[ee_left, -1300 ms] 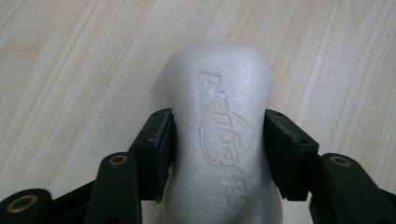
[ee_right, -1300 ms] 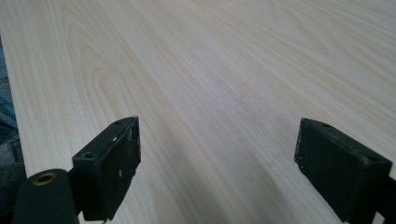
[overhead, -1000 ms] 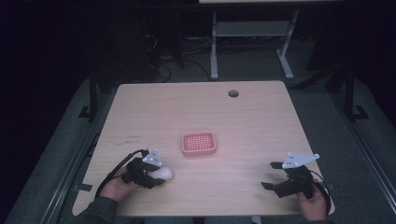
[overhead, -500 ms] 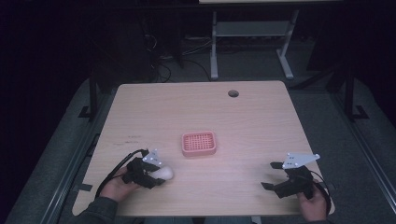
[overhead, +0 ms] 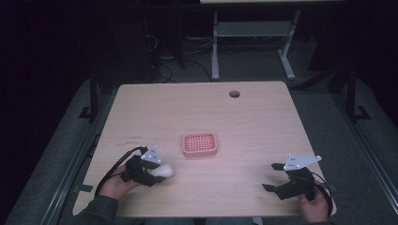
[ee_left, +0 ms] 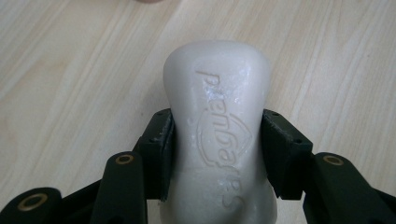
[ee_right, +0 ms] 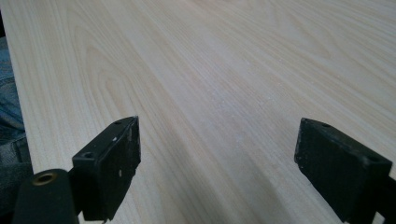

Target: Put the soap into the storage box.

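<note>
A white bar of soap (ee_left: 218, 135) with embossed lettering lies on the wooden table (overhead: 197, 112); my left gripper (ee_left: 217, 154) is shut on its sides, both pads pressing it. From above, the soap (overhead: 164, 170) sticks out to the right of the left gripper (overhead: 157, 172) near the table's front left. A pink perforated soap dish (overhead: 200, 144) sits in the middle of the table, apart from the soap. My right gripper (overhead: 274, 178) rests at the front right, jaws wide open over bare wood (ee_right: 217, 154).
A round cable hole (overhead: 234, 93) lies near the table's far edge. A metal desk frame (overhead: 248, 42) stands on the dark floor beyond. A cable (overhead: 117, 161) trails from the left gripper.
</note>
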The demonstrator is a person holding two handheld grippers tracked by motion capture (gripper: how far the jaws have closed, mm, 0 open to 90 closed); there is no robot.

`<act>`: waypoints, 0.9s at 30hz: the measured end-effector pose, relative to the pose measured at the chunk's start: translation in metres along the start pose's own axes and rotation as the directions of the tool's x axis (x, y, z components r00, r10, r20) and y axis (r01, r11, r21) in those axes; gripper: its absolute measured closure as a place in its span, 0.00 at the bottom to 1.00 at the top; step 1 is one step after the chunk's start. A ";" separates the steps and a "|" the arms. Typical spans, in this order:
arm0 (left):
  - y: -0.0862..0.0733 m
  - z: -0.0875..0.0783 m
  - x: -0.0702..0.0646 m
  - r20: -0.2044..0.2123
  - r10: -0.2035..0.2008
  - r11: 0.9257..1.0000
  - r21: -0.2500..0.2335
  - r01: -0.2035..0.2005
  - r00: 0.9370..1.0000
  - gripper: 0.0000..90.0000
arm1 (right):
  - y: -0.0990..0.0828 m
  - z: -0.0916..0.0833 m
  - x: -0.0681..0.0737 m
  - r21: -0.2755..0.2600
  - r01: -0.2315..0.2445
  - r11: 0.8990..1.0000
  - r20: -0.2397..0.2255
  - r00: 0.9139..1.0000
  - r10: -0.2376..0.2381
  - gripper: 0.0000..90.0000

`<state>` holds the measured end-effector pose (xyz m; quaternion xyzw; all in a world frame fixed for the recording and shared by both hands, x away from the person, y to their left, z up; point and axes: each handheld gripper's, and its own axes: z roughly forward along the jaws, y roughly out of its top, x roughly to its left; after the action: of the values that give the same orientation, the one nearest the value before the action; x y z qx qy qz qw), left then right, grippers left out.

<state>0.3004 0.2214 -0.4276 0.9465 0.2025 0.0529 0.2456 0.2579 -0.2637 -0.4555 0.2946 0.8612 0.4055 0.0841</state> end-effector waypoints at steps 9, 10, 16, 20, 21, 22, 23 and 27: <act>0.013 0.005 0.002 0.014 0.024 0.999 0.028 -0.024 1.000 0.55 | -0.001 -0.001 0.000 -0.007 -0.005 1.000 0.001 1.000 0.005 0.16; 0.014 0.005 0.003 0.012 0.031 0.999 0.029 -0.031 0.999 0.55 | -0.001 -0.001 0.000 -0.008 -0.006 1.000 0.000 1.000 0.006 0.16; 0.021 0.005 0.006 0.018 0.029 0.999 0.034 -0.030 0.999 0.55 | -0.001 -0.001 0.000 -0.008 -0.003 1.000 0.001 1.000 0.003 0.16; 0.026 0.006 0.007 0.026 0.023 0.999 0.022 -0.023 0.999 0.55 | -0.001 -0.001 -0.001 -0.010 -0.002 1.000 -0.001 1.000 0.002 0.16; 0.028 0.006 0.008 0.024 0.027 0.999 0.025 -0.028 0.999 0.55 | -0.001 -0.001 -0.001 -0.010 -0.002 1.000 -0.001 1.000 0.002 0.16; 0.029 0.006 0.008 0.025 0.032 0.999 0.032 -0.033 0.999 0.55 | -0.001 -0.001 0.000 -0.010 -0.005 1.000 -0.001 1.000 0.005 0.16; 0.031 0.006 0.009 0.027 0.036 0.999 0.034 -0.037 0.999 0.55 | -0.001 -0.001 -0.001 -0.012 -0.003 1.000 -0.002 1.000 0.003 0.16; 0.037 0.007 0.009 0.031 0.040 0.998 0.037 -0.041 0.999 0.55 | -0.001 -0.001 -0.001 -0.012 -0.001 1.000 -0.003 1.000 0.001 0.16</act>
<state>0.3231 0.1927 -0.4161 0.9555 0.1806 0.0399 0.2298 0.2575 -0.2652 -0.4552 0.2940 0.8587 0.4112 0.0841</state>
